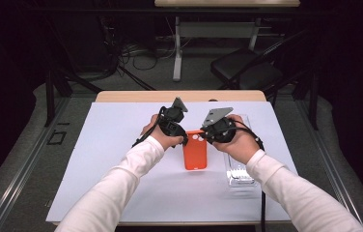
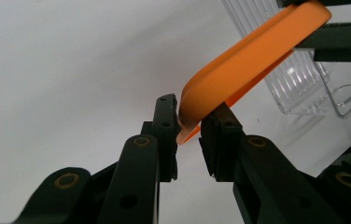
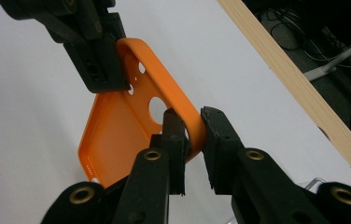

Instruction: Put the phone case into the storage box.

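Orange phone case point(image 1: 195, 151) at table centre, top edge lifted — right gripper point(image 3: 193, 130) clamps its rim, left gripper point(image 2: 188, 122) at 9 o'clock pinches the corner loosely. Keep both grips level, avoid twisting.

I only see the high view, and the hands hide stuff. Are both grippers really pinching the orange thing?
Observer: Yes. The right gripper view shows the right gripper clamped on the rim of the orange phone case.
Operator: And the other one?
Observer: The left gripper view shows the left gripper pinching a rounded corner of the case.
Operator: What are the little dots on it?
Observer: They are cut-outs. A round hole sits right beside the right gripper's jaw, with smaller ones further along.
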